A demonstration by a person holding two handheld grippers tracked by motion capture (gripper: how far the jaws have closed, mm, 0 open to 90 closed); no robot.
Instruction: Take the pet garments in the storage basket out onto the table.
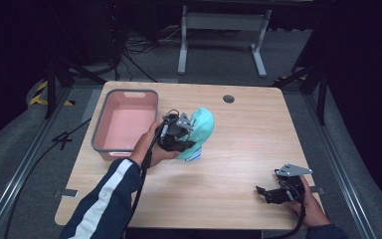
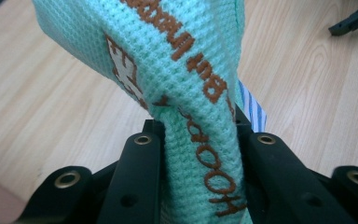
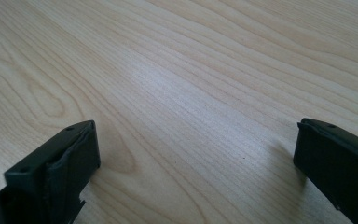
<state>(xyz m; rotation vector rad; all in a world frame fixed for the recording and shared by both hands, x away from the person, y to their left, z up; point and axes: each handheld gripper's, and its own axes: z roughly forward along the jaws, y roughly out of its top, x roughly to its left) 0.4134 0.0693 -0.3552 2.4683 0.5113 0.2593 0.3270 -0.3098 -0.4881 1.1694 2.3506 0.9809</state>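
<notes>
Carrying the mint-green towel toward the pink bin appears to be the step in hand. The left gripper has its jaws clamped on a bunched fold of the towel, which hangs above the counter just right of the bin; the left gripper view shows waffle-weave cloth with brown lettering pinched between both jaws, and a blue-striped edge behind it. The right gripper rests near the counter's right front corner, well apart from the towel, jaws spread wide with nothing between them.

Risks, as judged:
- The loose lower part may drag on the counter or catch the grey bin rim, leaving cloth draped outside.
- Only a fold is pinched; the fabric could slide out under its own weight.
- Releasing too early would drop the towel beside the bin.
</notes>
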